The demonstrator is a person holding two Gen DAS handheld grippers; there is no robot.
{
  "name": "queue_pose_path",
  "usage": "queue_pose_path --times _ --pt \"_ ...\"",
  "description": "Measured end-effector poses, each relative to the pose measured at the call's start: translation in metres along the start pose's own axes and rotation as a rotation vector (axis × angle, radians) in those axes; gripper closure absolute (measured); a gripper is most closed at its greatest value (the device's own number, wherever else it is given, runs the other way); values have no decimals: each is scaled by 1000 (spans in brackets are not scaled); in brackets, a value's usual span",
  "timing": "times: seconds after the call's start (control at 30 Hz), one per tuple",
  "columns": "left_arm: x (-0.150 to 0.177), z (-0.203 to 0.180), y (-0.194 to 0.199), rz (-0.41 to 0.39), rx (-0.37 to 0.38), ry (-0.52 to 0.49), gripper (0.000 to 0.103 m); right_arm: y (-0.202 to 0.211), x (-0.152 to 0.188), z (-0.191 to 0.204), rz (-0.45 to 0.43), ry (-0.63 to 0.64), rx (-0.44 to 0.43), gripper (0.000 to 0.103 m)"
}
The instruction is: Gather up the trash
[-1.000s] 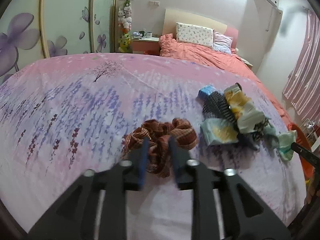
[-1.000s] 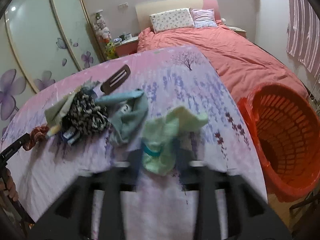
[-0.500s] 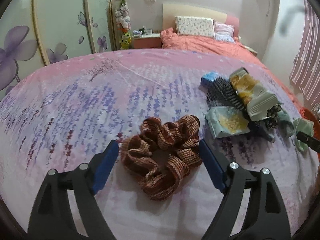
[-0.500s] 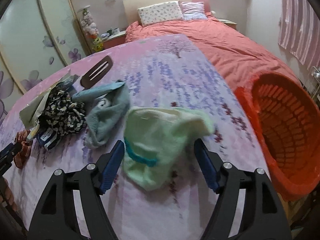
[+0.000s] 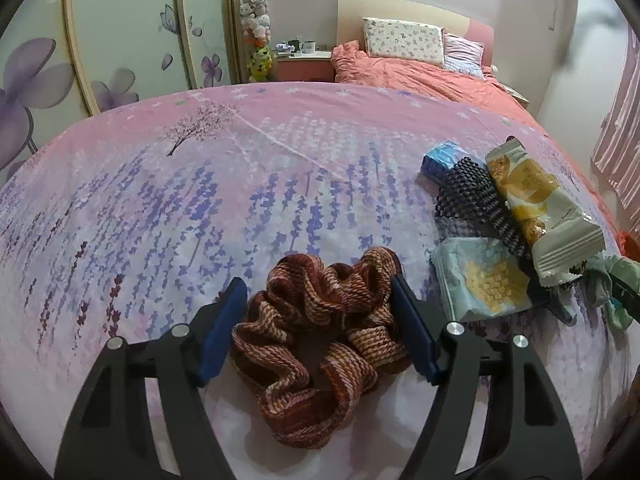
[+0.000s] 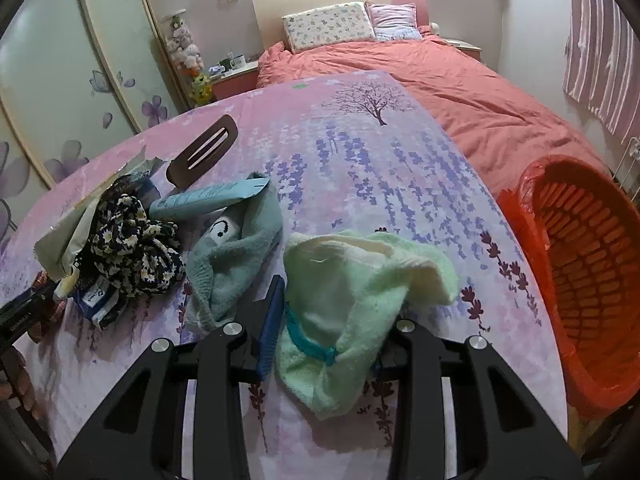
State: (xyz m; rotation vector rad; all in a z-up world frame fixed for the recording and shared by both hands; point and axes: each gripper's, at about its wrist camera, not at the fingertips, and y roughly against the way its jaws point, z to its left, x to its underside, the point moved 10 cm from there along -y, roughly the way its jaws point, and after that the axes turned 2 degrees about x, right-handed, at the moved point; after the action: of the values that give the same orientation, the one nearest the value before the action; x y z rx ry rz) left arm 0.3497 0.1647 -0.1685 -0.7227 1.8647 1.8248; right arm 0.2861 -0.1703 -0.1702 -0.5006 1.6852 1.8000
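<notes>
A brown-red striped scrunchie (image 5: 320,320) lies on the lavender-print cloth (image 5: 200,220). My left gripper (image 5: 316,284) straddles it; its jaws are closing, the blue pads (image 5: 224,320) just reach its sides and do not squeeze it. A pale green cloth (image 6: 352,280) is bunched between the fingers of my right gripper (image 6: 332,312). Those jaws are closing too, with the left pad (image 6: 272,320) against the cloth and the right pad hidden behind it. An orange basket (image 6: 580,280) stands at the right, off the table's edge.
Snack wrappers (image 5: 536,204) (image 5: 480,280), a black hairbrush (image 5: 476,200) and a blue packet (image 5: 440,156) lie right of the scrunchie. A teal cloth (image 6: 236,252), a floral scrunchie (image 6: 132,240), a tube (image 6: 208,200) and a brown comb (image 6: 204,152) lie left of the green cloth. A bed stands behind.
The left jaws spread wide, came down around the scrunchie and have drawn in to its sides. The right jaws opened around the green cloth, then closed and bunched it.
</notes>
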Motion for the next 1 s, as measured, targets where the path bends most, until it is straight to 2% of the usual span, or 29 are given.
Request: queue_pose_path --times 0.1,0.43,1.0 --pt "2 4 -7 35 14 26 27 0 0 0 1 0 1 67" --pt "4 5 -6 33 18 29 27 1 0 2 5 32 45 67" --pt "5 12 -8 31 40 37 24 1 0 4 5 24 31 65"
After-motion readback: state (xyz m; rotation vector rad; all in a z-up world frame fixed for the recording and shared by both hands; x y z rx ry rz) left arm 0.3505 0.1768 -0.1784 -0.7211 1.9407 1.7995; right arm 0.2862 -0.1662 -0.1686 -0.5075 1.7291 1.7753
